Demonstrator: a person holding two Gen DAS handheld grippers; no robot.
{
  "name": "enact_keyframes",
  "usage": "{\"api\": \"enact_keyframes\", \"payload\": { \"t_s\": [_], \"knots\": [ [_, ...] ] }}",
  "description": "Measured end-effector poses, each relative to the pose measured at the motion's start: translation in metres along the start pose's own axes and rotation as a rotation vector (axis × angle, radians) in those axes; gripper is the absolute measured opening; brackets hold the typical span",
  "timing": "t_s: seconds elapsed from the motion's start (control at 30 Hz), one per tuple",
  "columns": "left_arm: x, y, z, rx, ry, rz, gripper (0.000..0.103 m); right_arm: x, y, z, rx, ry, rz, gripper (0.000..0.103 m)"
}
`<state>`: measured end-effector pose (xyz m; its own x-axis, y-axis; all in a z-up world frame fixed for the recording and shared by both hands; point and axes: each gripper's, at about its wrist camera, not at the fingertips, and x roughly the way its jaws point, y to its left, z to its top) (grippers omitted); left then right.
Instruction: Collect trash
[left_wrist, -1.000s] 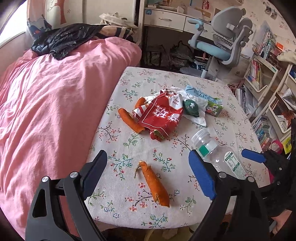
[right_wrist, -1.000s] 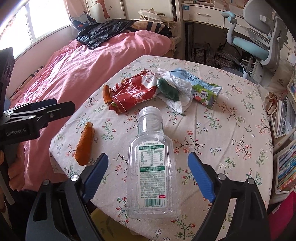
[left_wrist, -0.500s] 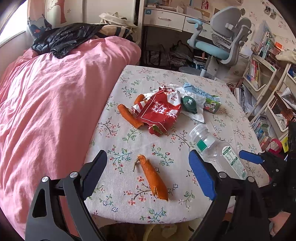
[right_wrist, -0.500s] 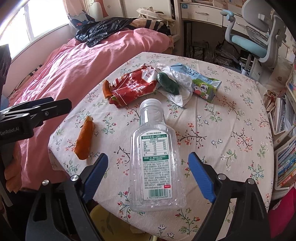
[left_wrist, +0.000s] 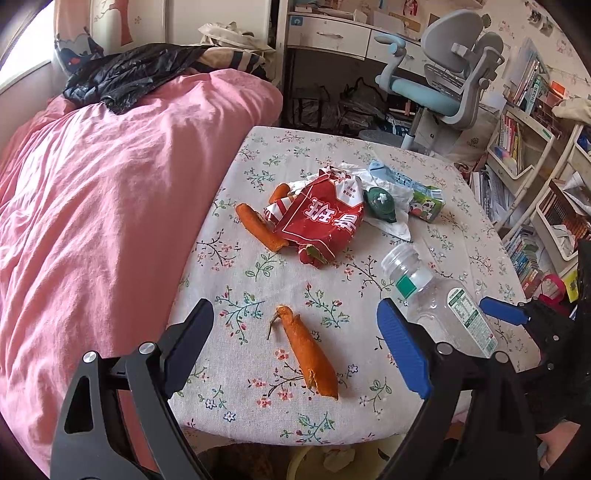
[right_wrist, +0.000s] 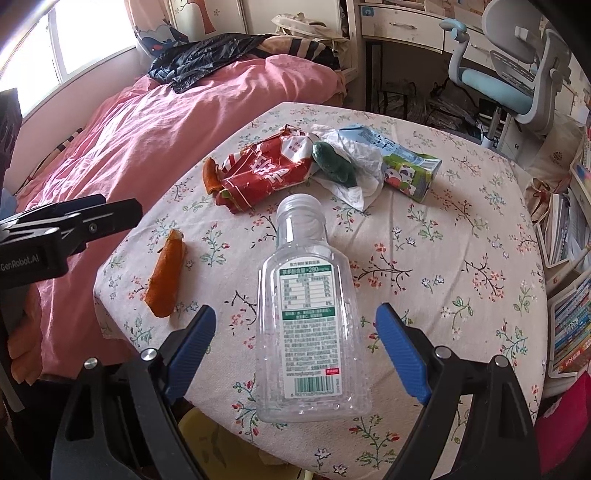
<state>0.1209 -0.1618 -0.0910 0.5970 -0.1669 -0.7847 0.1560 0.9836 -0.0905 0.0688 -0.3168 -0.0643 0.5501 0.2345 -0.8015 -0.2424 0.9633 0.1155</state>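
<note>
Trash lies on a floral-cloth table. A clear plastic bottle lies on its side between the open fingers of my right gripper; it also shows in the left wrist view. An orange peel piece lies between the open fingers of my left gripper, near the table's front edge; the right wrist view shows it too. Farther back lie a red snack bag, another orange peel, a dark green wrapper, white plastic and a milk carton.
A bed with a pink quilt borders the table's left side, with a black jacket on it. A desk chair stands behind the table. Bookshelves stand on the right. A yellow bin rim shows below the table's front edge.
Both grippers have pulled back slightly from the table, so the objects sit a little farther away in view. Nothing was grasped or moved on the table.
</note>
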Motion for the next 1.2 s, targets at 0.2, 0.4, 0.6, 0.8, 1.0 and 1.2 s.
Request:
{"api": "enact_keyframes", "payload": {
  "t_s": [0.2,0.4,0.6,0.8,1.0,1.2],
  "knots": [
    [0.028,0.025,-0.006,-0.164,0.116,-0.091,0.087,-0.001,-0.004,0.002,0.016,-0.003,0.0,0.085],
    [0.053,0.027,-0.017,-0.22,0.163,-0.067,0.086,0.0,-0.007,0.004,0.025,0.002,0.013,0.085],
    [0.072,0.011,-0.023,-0.151,0.19,-0.021,0.085,0.003,-0.008,0.005,0.019,0.01,0.018,0.085],
    [0.074,-0.007,-0.022,-0.02,0.167,0.01,0.036,0.006,-0.008,0.006,0.019,0.016,0.02,0.085],
    [0.06,-0.017,-0.015,0.022,0.135,-0.105,0.019,0.011,-0.008,0.007,0.012,0.032,0.014,0.085],
    [0.042,-0.02,-0.005,0.03,0.067,-0.148,0.018,0.015,-0.007,0.007,0.01,0.047,0.015,0.085]
  ]
}}
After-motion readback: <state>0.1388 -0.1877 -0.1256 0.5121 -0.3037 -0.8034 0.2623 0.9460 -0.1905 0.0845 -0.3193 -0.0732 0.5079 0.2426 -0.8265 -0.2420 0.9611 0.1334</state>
